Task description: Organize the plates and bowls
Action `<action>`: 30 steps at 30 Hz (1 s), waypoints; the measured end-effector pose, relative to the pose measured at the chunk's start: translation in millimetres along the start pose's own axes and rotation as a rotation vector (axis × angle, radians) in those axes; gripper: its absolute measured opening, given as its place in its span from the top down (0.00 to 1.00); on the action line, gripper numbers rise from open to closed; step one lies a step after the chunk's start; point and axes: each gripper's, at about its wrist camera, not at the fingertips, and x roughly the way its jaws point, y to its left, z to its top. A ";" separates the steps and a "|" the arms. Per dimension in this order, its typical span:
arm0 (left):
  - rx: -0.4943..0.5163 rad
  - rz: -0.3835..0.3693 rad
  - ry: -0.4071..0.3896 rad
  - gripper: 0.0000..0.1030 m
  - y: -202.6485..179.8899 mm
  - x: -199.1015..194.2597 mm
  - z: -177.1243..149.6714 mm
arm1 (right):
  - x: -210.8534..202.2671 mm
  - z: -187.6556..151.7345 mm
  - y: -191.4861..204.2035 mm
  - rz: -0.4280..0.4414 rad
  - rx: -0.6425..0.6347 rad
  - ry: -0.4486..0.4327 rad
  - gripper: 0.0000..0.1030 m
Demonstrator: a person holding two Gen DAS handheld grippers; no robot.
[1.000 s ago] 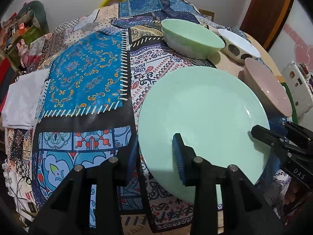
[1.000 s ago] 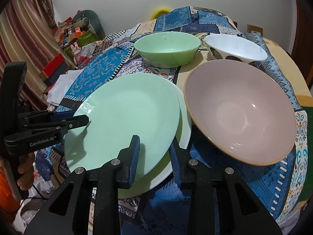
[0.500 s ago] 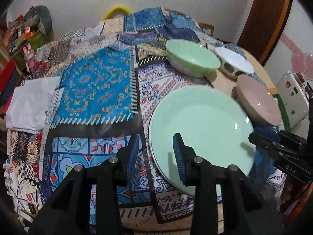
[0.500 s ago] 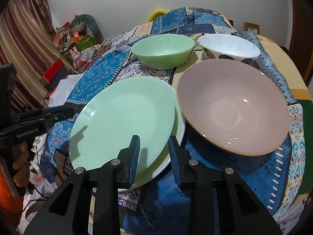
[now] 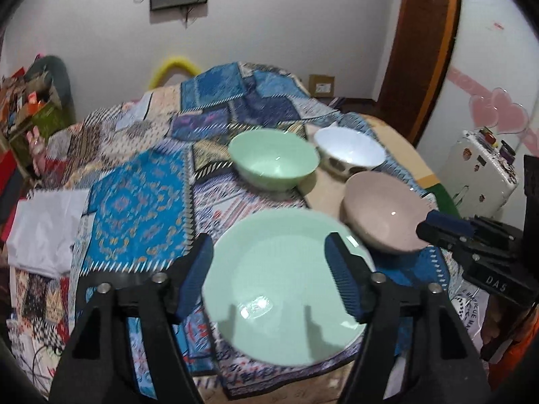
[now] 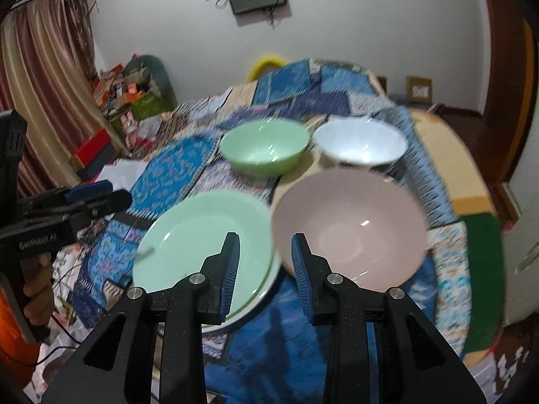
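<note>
From the left wrist, the left hand-held gripper [image 5: 269, 266] has just been opening; its jaws stand wide above the green plate [image 5: 286, 289], nothing clamped between them. The plate lies on the patterned cloth [image 5: 141, 202] over the tabletop, with the pink bowl [image 5: 384, 215] just beside it and the green bowl [image 5: 274, 165] and white bowl [image 5: 350, 151] farther back.

From the right wrist, the right hand-held gripper [image 6: 266, 266] is raised over the gap between green plate [image 6: 202, 245] and pink bowl [image 6: 350, 225], jaws narrowly apart, pinching nothing. A white plate rim [image 6: 249, 313] shows beneath the green plate. The left hand-held gripper [image 6: 97, 195] hovers at the left edge.
</note>
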 end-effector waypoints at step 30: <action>0.110 -0.080 0.228 0.44 -92.6 150.1 21.9 | 30.5 -18.1 -109.8 -0.109 0.166 0.041 0.53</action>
